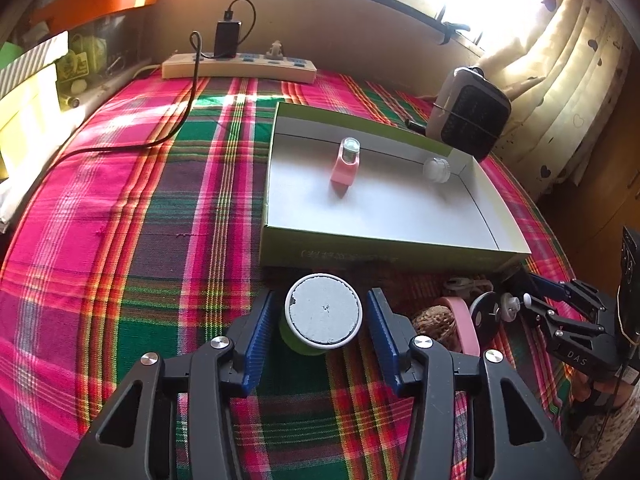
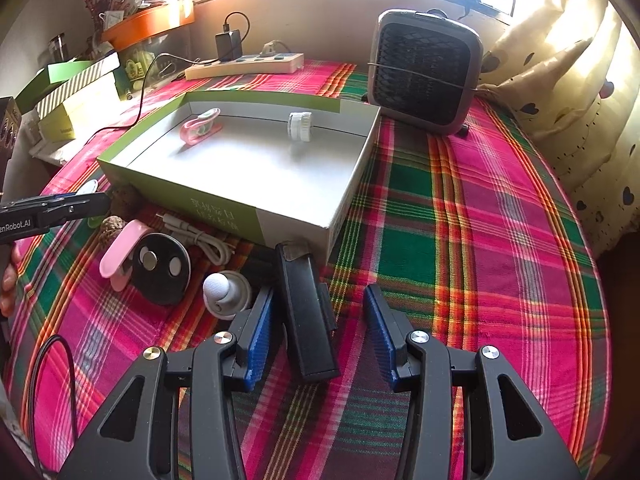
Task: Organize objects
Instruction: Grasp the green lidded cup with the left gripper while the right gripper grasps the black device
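Left gripper [image 1: 322, 330] sits around a small green tub with a white lid [image 1: 323, 311], just in front of the open box [image 1: 384, 254] on the plaid-covered counter [image 1: 132, 208]. Jaws part-open; a gap shows on both sides of the tub, so the pads are not pressing yet. Nothing held.

Right gripper [image 2: 318, 330] is also part-open over a black rectangular case [image 2: 306, 312] lying near the box's front corner. The case sits close against the left pad and well off the right one. Not gripped.

Already in the box: a pink clip-like item [image 1: 344, 164] and a small white cap [image 1: 436, 168]. Still outside on the counter: a pink clip [image 2: 120, 252], a black disc [image 2: 162, 274], a white knob piece [image 2: 224, 290], a white cable [image 2: 200, 240].

Risks, judged from here:
- The tub is round and smooth; if the jaws close off-centre it may squirt forward against the box wall or tip over.
- The case is off-centre and angled; closing now would likely twist it or shove it into the knob piece.
- The box wall is close ahead; a low lift could catch the rim and push the light box along the cloth.
- The two grippers work near each other by the loose clutter; they could collide or scatter it.
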A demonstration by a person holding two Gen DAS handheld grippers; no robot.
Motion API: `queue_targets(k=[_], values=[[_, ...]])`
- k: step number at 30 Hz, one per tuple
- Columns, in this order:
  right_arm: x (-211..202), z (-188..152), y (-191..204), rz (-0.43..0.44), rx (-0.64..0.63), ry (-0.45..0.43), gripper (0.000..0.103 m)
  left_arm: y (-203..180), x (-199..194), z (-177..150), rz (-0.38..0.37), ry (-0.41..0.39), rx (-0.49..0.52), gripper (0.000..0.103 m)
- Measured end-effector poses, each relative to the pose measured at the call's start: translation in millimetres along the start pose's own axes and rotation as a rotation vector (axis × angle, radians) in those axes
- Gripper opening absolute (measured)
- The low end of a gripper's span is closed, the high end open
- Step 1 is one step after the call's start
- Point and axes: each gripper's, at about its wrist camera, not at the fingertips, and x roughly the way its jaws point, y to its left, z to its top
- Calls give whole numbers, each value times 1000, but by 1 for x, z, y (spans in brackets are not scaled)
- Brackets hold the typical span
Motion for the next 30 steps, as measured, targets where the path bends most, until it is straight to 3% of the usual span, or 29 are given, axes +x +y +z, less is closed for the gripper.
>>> queue_targets(k=[6,14,30], values=[[-2,-1,3,10,-15,-5,33,3,0,0,7,-1,-8,37],[-3,-2,5,14,-17,-6,25,1,-2,0,9,-7,2,31],[-3,-2,5,11,-8,-7,25,-1,-2,-1,16,-10,16,31]])
